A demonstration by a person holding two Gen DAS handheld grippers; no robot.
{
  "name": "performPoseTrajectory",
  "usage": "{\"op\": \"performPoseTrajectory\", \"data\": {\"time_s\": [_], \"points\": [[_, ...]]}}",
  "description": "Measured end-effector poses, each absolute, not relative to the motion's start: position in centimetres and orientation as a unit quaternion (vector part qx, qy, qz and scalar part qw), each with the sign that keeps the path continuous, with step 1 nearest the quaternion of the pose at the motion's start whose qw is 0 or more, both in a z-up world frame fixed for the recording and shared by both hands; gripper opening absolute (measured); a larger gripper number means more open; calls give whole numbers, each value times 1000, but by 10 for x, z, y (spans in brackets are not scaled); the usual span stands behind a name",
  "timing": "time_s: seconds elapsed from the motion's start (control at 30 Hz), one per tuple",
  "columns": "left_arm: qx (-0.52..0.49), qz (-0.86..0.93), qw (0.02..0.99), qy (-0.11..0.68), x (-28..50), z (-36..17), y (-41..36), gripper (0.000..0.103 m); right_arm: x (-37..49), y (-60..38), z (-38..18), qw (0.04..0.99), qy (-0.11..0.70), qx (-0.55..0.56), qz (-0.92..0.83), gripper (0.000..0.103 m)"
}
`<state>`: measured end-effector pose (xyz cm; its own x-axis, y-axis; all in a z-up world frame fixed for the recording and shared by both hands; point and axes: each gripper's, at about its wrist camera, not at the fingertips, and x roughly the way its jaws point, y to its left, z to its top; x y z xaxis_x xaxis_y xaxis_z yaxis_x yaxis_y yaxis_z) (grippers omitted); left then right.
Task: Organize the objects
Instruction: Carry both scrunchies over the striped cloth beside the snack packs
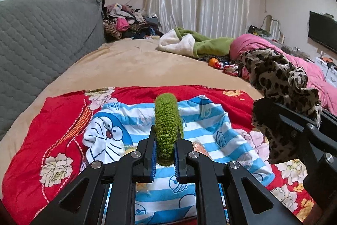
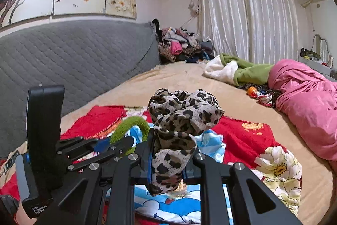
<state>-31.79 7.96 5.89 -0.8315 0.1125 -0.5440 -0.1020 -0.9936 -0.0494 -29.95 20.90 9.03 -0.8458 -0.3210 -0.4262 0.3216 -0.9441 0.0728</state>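
Note:
My left gripper is shut on a fuzzy green hair band, held upright above a blue-striped Doraemon cloth on a red floral quilt. My right gripper is shut on a leopard-print scrunchie, held just right of the left gripper. The scrunchie also shows at the right of the left wrist view. The green band and the left gripper show at the left of the right wrist view.
The bed has a beige sheet and a grey quilted headboard on the left. A green and white blanket, a pink duvet and small toys lie at the far right. Clothes are piled by the curtains.

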Motion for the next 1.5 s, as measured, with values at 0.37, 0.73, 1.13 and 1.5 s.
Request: {"op": "performPoseTrajectory", "data": {"time_s": [0.37, 0.73, 1.13, 1.5], "points": [[-297, 954, 44, -9, -323, 42, 80, 13, -312, 216, 73, 163, -5, 247, -955, 19], [-305, 951, 41, -12, -328, 33, 80, 13, -326, 216, 53, 164, -10, 276, -947, 19], [-321, 946, 45, -8, -333, 19, 88, 13, -341, 225, 36, 148, -14, 309, -939, 19], [-336, 941, 44, -12, -341, 7, 87, 13, -350, 230, 24, 141, -13, 330, -933, 19]]}}
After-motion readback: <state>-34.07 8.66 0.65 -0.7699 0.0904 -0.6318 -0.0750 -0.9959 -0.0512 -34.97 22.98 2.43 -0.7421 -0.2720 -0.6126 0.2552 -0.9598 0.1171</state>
